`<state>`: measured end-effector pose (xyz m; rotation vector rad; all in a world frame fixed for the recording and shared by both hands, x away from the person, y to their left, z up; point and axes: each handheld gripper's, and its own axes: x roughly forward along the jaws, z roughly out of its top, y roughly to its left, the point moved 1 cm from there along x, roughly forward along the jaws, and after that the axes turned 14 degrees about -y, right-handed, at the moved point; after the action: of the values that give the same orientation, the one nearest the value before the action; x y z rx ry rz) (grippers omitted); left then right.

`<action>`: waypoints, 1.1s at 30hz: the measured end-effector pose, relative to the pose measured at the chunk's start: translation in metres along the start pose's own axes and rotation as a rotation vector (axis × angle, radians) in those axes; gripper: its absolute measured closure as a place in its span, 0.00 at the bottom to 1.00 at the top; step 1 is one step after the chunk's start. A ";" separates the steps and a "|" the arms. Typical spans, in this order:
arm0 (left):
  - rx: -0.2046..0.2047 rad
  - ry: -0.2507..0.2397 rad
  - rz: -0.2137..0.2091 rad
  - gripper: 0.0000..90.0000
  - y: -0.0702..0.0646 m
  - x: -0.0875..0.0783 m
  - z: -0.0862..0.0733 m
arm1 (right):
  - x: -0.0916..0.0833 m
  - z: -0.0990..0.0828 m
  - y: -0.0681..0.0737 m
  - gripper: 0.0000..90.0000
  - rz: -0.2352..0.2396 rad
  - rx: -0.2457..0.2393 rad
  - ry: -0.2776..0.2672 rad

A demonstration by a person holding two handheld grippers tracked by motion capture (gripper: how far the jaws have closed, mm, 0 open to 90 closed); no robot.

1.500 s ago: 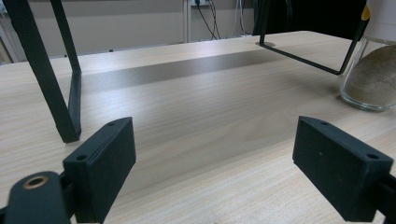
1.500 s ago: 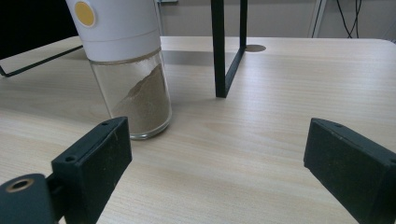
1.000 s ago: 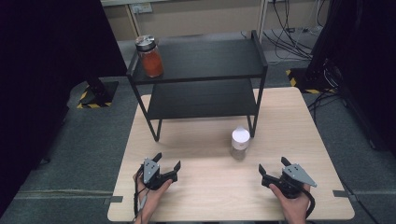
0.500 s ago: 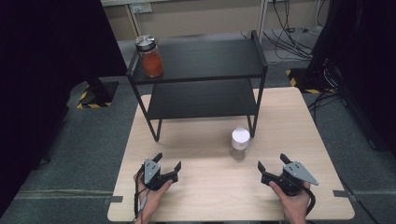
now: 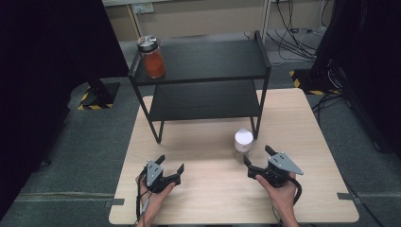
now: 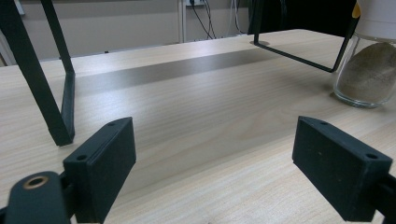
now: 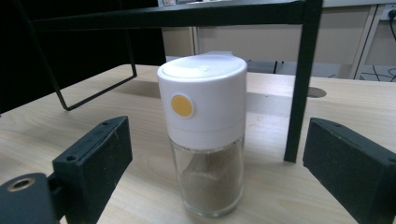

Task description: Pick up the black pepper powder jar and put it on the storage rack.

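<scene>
A glass shaker [image 5: 242, 143] with a white cap and brown powder stands upright on the wooden table [image 5: 208, 198], beside the black rack's front right leg. My right gripper [image 5: 257, 157] is open just short of it; in the right gripper view the shaker [image 7: 205, 135] stands ahead of the gap between the two jaws. My left gripper [image 5: 171, 164] rests open near the table's front left with nothing between its jaws [image 6: 215, 172]. The shaker [image 6: 369, 60] appears at the far right of the left gripper view. A jar [image 5: 151, 57] of orange-red contents sits on the rack's top shelf, left end.
The black two-tier rack [image 5: 203, 85] stands on the rear half of the table; its leg [image 7: 299, 93] is close behind the shaker. Another leg [image 6: 56, 88] rises left of my left gripper. Cables lie on the floor behind.
My right gripper has edged forward and left toward the shaker. The left gripper and the shaker have stayed put.
</scene>
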<state>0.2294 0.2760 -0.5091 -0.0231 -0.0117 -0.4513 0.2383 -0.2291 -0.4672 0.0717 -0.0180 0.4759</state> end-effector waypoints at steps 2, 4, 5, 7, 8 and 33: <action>-0.001 0.001 -0.001 0.14 0.000 0.000 0.000 | 0.007 0.000 0.001 0.10 0.002 -0.002 0.004; -0.002 0.002 0.000 0.14 0.000 0.000 0.000 | 0.014 0.001 0.004 0.11 0.000 -0.015 0.011; -0.003 0.002 0.000 0.14 0.001 0.000 0.000 | 0.018 0.002 0.006 0.12 -0.004 -0.025 0.014; -0.004 0.002 0.000 0.14 0.001 0.000 0.000 | 0.025 0.002 0.008 0.15 -0.012 -0.031 0.016; -0.004 0.002 -0.001 0.14 0.001 0.000 0.000 | 0.028 0.003 0.008 0.15 -0.015 -0.034 0.021; -0.008 0.007 -0.005 0.14 0.001 0.002 0.001 | 0.058 -0.003 0.022 0.33 -0.061 -0.043 0.020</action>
<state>0.2314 0.2763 -0.5081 -0.0296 -0.0034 -0.4563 0.2800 -0.1828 -0.4672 0.0248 -0.0065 0.4151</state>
